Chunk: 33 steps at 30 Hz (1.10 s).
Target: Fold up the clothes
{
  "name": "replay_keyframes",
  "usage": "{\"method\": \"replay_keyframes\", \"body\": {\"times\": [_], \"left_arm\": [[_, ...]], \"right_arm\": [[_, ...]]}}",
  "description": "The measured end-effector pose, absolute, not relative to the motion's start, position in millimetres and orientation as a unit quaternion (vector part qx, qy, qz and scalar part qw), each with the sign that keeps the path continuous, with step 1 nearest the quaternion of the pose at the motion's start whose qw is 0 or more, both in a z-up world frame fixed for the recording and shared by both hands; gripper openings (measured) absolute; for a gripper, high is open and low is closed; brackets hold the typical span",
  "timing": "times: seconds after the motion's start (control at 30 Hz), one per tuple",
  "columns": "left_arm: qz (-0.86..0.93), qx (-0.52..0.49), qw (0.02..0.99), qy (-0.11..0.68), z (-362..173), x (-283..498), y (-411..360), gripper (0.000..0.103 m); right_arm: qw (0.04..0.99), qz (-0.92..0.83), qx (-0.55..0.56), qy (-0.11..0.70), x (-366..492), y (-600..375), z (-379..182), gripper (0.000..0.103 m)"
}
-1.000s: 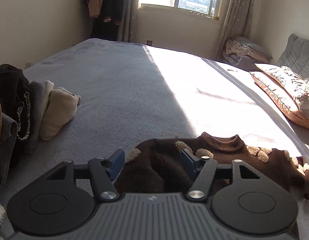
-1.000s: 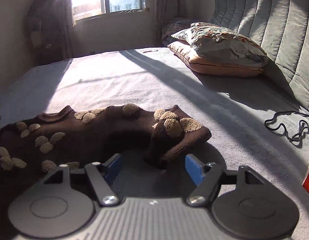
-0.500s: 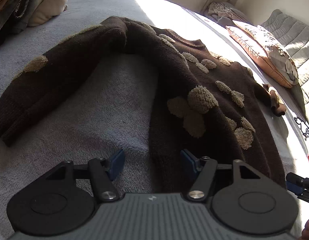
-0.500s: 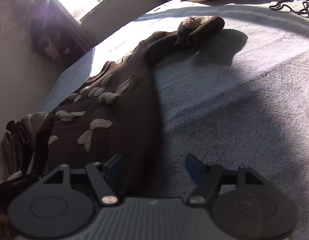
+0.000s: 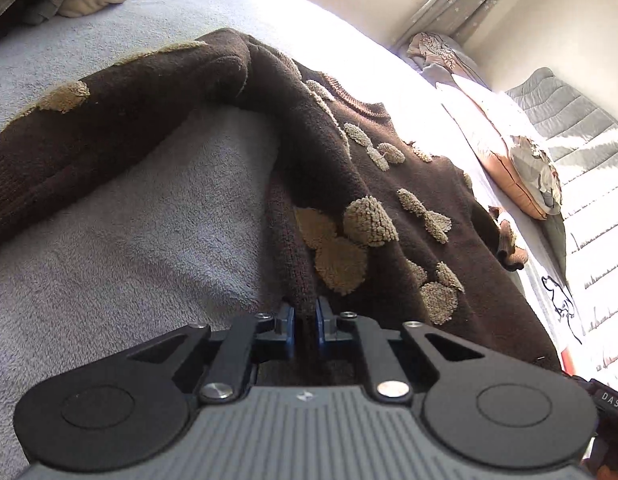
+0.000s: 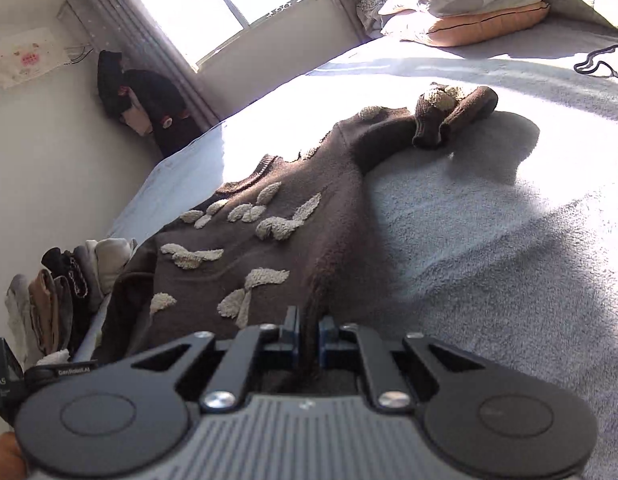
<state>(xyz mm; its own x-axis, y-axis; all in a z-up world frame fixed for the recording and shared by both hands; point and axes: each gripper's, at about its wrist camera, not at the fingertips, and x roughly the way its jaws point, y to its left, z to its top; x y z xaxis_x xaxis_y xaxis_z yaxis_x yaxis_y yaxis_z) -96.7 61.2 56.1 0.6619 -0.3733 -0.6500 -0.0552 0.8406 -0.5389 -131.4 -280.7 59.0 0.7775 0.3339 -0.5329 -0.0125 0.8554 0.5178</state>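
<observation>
The brown sweater is pinched at its near hem by both closed grippers, left gripper and right gripper; its length runs away toward the far collar.

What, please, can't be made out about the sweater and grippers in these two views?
- Sweater hem, both views: hidden beneath the gripper bodies.
- Left sleeve cuff, left view: cut off by the frame's left edge.
- Left gripper and right gripper: how deep the pinched fabric reaches is hidden between the pads.

Dark brown sweater, tan fuzzy patches; grey bedspread; orange pillow.
</observation>
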Motion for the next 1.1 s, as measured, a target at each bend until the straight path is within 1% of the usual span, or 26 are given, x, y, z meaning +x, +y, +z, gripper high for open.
{"method": "replay_keyframes", "body": {"times": [0.1, 0.17, 0.23, 0.3, 0.33, 0.37, 0.4, 0.43, 0.47, 0.5, 0.53, 0.63, 0.67, 0.73, 0.8, 0.83, 0.87, 0.9, 0.93, 0.97, 1.03, 1.1], "left_arm": [[-0.114, -0.279, 0.882, 0.364, 95.1, -135.4, 68.6, 0.009], [-0.126, -0.278, 0.894, 0.329, 119.4, -162.9, 75.2, 0.001], [-0.120, -0.263, 0.907, 0.307, 133.7, -179.7, 78.0, 0.002], [-0.092, -0.244, 0.914, 0.312, 131.6, -176.2, 77.8, 0.003], [-0.082, -0.242, 0.911, 0.323, 126.5, -169.3, 76.8, 0.004], [-0.075, -0.242, 0.908, 0.334, 119.1, -163.0, 75.9, 0.008], [-0.068, -0.241, 0.905, 0.344, 111.5, -157.4, 75.1, 0.009], [-0.061, -0.240, 0.902, 0.355, 103.8, -151.8, 74.4, 0.016], [-0.053, -0.238, 0.898, 0.365, 96.1, -146.2, 73.6, 0.028], [-0.045, -0.229, 0.897, 0.374, 87.6, -142.4, 74.0, 0.034], [-0.037, -0.218, 0.897, 0.382, 78.7, -139.3, 74.7, 0.043], [-0.025, -0.219, 0.886, 0.407, 54.9, -130.8, 81.4, 0.047], [-0.016, -0.214, 0.886, 0.410, 48.4, -129.5, 83.6, 0.052], [0.004, -0.206, 0.890, 0.408, 38.1, -125.9, 82.8, 0.056], [0.004, -0.196, 0.896, 0.399, 28.7, -122.4, 78.6, 0.058], [-0.001, -0.179, 0.904, 0.389, 25.7, -121.8, 72.9, 0.063], [-0.007, -0.159, 0.912, 0.378, 23.1, -121.5, 66.6, 0.067], [-0.013, -0.138, 0.919, 0.370, 20.3, -121.9, 60.0, 0.076], [-0.018, -0.121, 0.924, 0.362, 17.8, -123.8, 54.2, 0.085], [-0.024, -0.107, 0.929, 0.355, 15.4, -126.2, 48.8, 0.093], [-0.031, -0.091, 0.934, 0.344, 12.5, -129.5, 42.0, 0.099], [-0.030, -0.098, 0.935, 0.341, 12.8, -130.5, 42.2, 0.100]], "right_arm": [[0.908, 0.095, 0.246, 0.326, -134.7, -283.9, 58.4, 0.006], [0.907, 0.095, 0.242, 0.331, -136.9, -286.0, 58.0, 0.000], [0.907, 0.094, 0.238, 0.335, -139.1, -288.1, 57.7, 0.000], [0.906, 0.094, 0.234, 0.339, -141.3, -290.3, 57.3, 0.001], [0.906, 0.094, 0.232, 0.342, -142.4, -291.3, 57.1, 0.005], [0.906, 0.094, 0.230, 0.344, -143.5, -292.4, 56.9, 0.007], [0.905, 0.094, 0.228, 0.346, -144.6, -293.5, 56.7, 0.015], [0.905, 0.094, 0.226, 0.348, -145.7, -294.5, 56.5, 0.028], [0.905, 0.093, 0.224, 0.350, -146.8, -295.6, 56.3, 0.047], [0.904, 0.093, 0.224, 0.353, -147.0, -296.5, 54.1, 0.057], [0.900, 0.090, 0.230, 0.358, -144.3, -296.8, 44.8, 0.068], [0.887, 0.076, 0.268, 0.368, -136.6, -302.7, 18.5, 0.069], [0.884, 0.069, 0.280, 0.368, -134.7, -304.9, 11.3, 0.069], [0.885, 0.063, 0.286, 0.362, -131.3, -305.1, -0.7, 0.071], [0.892, 0.074, 0.273, 0.351, -129.4, -298.9, -8.5, 0.081], [0.897, 0.081, 0.263, 0.345, -128.9, -294.1, -10.8, 0.090], [0.905, 0.085, 0.245, 0.337, -128.7, -287.0, -10.1, 0.094], [0.912, 0.086, 0.227, 0.330, -128.3, -279.5, -9.4, 0.100], [0.918, 0.081, 0.208, 0.329, -127.2, -271.4, -8.9, 0.103], [0.923, 0.076, 0.190, 0.327, -126.3, -264.0, -8.5, 0.103], [0.929, 0.067, 0.179, 0.316, -128.2, -256.4, -10.1, 0.103], [0.929, 0.062, 0.208, 0.299, -132.4, -258.6, -12.6, 0.103]]}}
